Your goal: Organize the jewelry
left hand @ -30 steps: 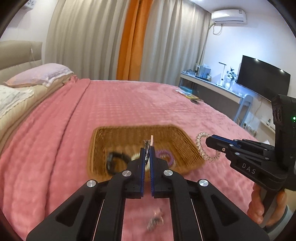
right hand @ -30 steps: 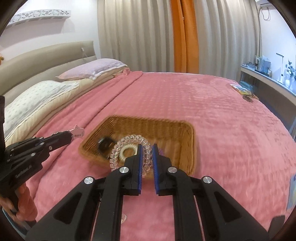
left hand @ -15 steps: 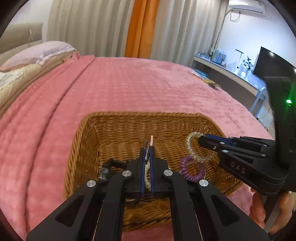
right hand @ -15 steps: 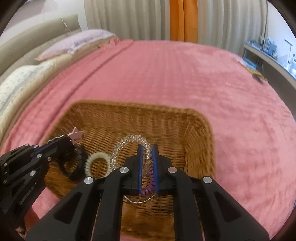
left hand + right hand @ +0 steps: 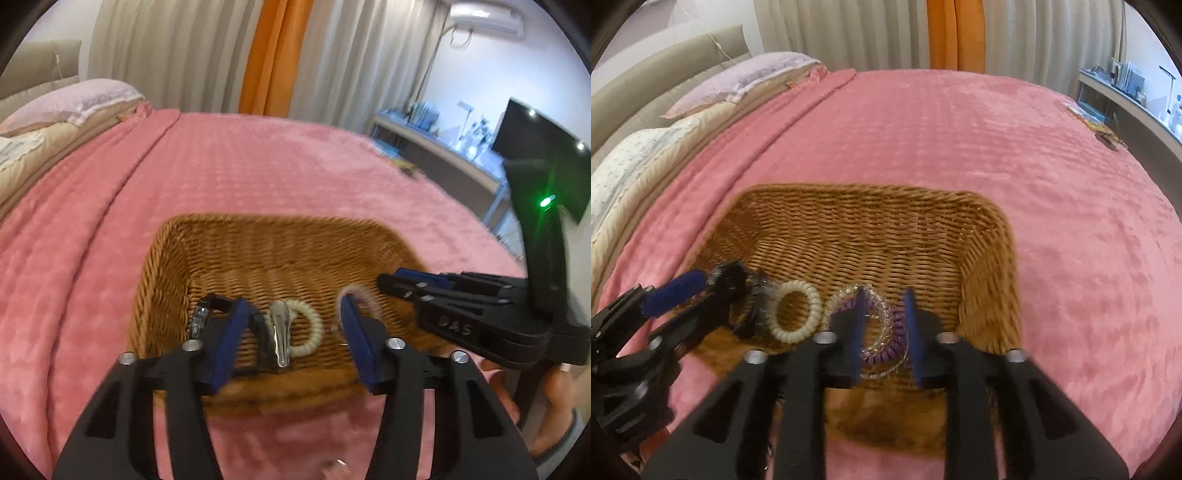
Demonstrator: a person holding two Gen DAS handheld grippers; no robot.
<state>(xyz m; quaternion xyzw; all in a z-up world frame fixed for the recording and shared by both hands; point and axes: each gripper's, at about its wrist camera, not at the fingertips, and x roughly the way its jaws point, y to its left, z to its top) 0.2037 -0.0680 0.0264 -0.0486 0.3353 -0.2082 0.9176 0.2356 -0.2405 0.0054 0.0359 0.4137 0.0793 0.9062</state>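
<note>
A pink blanket (image 5: 960,122) covers the bed, and on it sits the wicker basket (image 5: 894,225) with both grippers over its near end. The left gripper (image 5: 291,332) has just been opening; its jaws stand apart and the silver hair clip (image 5: 280,332) lies free between them on the basket floor, against the cream coil hair tie (image 5: 794,317). The right gripper (image 5: 884,332) has likewise just been parting, releasing the clear coil hair tie (image 5: 875,325) onto the purple coil hair tie (image 5: 886,343). To finish cleanly, each should likely spread fully and lift straight out, avoiding snagging loops.
</note>
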